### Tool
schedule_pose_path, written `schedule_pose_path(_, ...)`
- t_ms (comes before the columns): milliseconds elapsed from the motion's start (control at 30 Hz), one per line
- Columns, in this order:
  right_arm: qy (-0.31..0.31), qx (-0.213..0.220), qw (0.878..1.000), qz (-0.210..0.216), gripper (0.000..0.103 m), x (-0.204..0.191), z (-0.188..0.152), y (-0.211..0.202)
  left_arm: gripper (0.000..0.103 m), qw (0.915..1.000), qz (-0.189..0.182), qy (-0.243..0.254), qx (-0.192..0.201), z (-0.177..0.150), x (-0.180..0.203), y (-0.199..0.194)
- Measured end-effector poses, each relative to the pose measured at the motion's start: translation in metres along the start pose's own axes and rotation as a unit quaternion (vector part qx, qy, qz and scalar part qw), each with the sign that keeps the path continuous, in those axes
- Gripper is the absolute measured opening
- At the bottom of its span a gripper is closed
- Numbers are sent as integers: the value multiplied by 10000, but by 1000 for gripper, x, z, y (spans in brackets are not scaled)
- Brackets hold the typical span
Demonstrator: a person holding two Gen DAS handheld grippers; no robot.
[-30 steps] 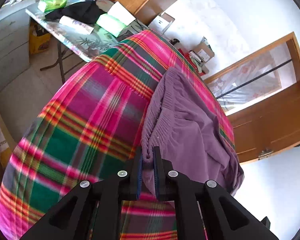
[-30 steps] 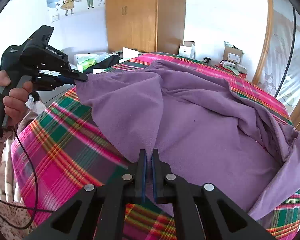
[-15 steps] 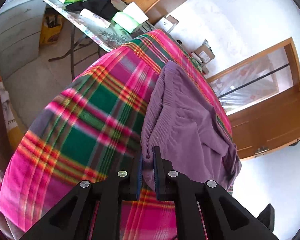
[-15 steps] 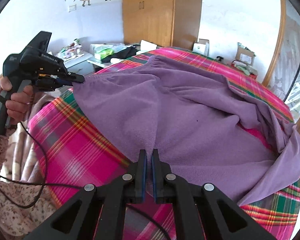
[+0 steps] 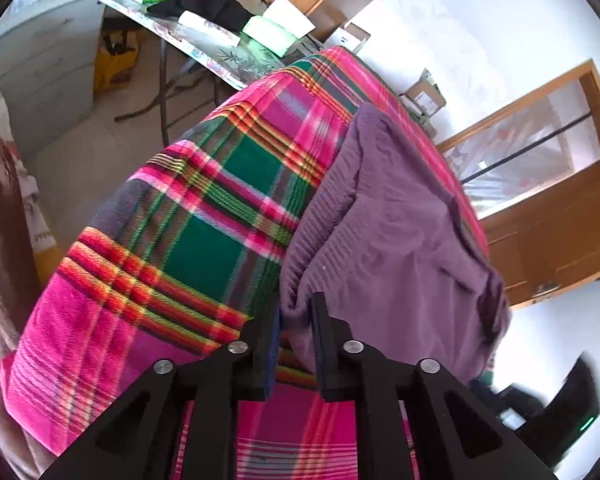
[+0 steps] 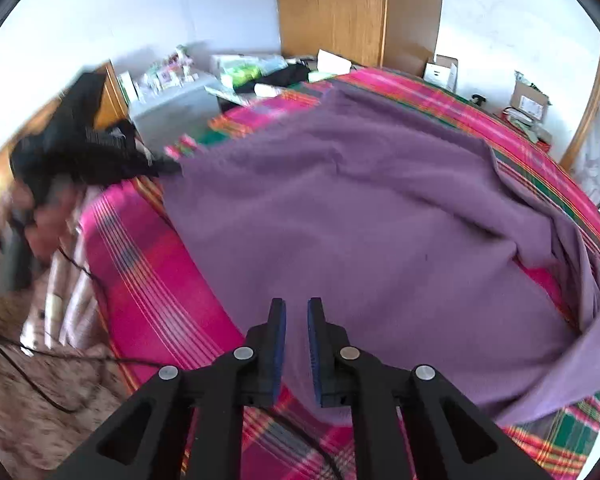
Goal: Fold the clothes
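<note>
A purple fleece garment (image 6: 380, 216) lies spread over a pink and green plaid bed cover (image 6: 140, 264). In the left wrist view the garment (image 5: 400, 232) has its ribbed hem bunched between the fingers of my left gripper (image 5: 296, 320), whose jaws stand a little apart. My right gripper (image 6: 296, 320) has its jaws slightly parted over the garment's near edge, with cloth showing in the gap. The left gripper also shows, blurred, in the right wrist view (image 6: 156, 166) at the garment's left corner.
A cluttered side table (image 5: 220, 40) with green packets and a black cloth stands beyond the bed. A wooden wardrobe (image 6: 356, 8) and cardboard boxes (image 6: 528, 100) line the far wall. A wooden door (image 5: 560, 220) is on the right. A cable (image 6: 80, 356) trails over the bed edge.
Both grippers have gone from shut on the garment to slightly parted. The garment has been pulled toward the near edge and lowered flat onto the bed.
</note>
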State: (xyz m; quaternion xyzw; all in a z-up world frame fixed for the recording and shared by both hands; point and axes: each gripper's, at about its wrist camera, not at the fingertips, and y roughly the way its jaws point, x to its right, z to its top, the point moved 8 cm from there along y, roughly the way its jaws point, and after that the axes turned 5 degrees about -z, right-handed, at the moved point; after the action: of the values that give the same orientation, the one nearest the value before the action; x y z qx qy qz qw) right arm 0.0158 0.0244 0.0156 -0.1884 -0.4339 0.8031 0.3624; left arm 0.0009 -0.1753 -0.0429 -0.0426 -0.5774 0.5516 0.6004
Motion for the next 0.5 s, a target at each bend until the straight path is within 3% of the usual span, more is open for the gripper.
schedule_pose_path(167,259,83,9996,72,19,13,52,16,23,9999,-23,146,-24,-3,-6,0)
schedule_pose_path(400,738,-41,9972,-71,19,37,129,88,23,9995,-85,288,-65,-5,-11,-2)
schedule_pose_path(500,907,-91,9958,-106,19,43,161,116,23,9986,73,515,102,-3,-10,-10)
